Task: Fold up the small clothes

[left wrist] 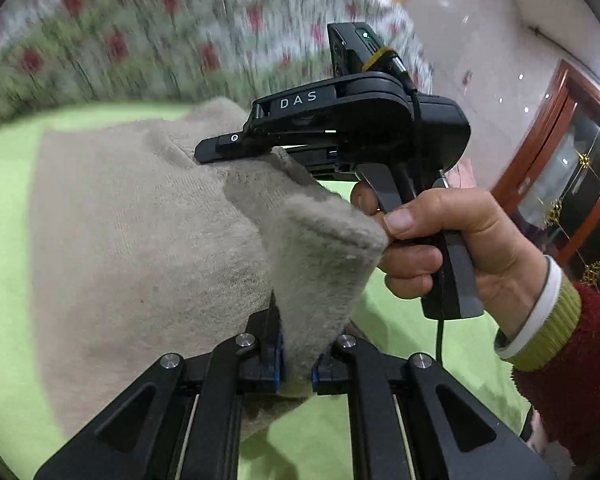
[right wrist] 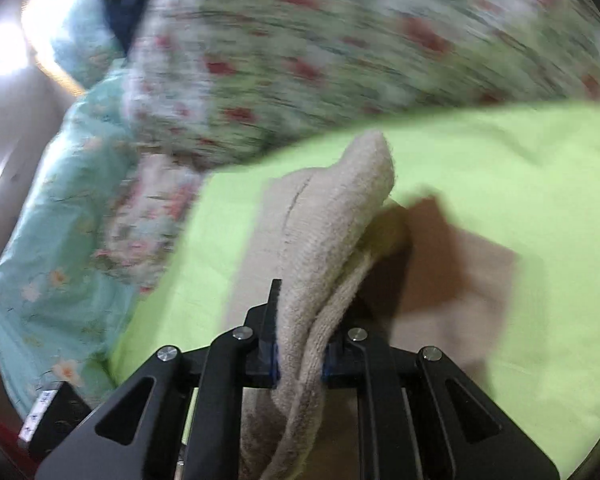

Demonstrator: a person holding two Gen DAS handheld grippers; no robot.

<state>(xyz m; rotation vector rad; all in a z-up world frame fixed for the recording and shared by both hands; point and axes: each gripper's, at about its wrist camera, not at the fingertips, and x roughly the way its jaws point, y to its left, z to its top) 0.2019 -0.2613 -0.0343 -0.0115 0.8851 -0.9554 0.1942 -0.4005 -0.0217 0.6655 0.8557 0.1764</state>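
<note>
A beige knitted garment (left wrist: pixel 132 240) lies on a lime-green sheet (left wrist: pixel 4 200). My left gripper (left wrist: pixel 296 360) is shut on a raised fold of it, with the fleecy inner side hanging over the jaws. In the left wrist view my right gripper (left wrist: pixel 228 148), held by a person's hand (left wrist: pixel 460 240), bites the garment's far edge. In the right wrist view the right gripper (right wrist: pixel 300 356) is shut on a bunched edge of the beige garment (right wrist: pixel 332 208), which rises in a ridge ahead of the jaws. The pads are hidden by fabric.
A floral quilt (left wrist: pixel 120 40) is heaped along the far side of the green sheet (right wrist: pixel 520 200). A teal flowered cloth (right wrist: pixel 40 280) lies to the left. A wooden glass-fronted cabinet (left wrist: pixel 572 184) stands at the right. A red sleeve (left wrist: pixel 572 360) covers the arm.
</note>
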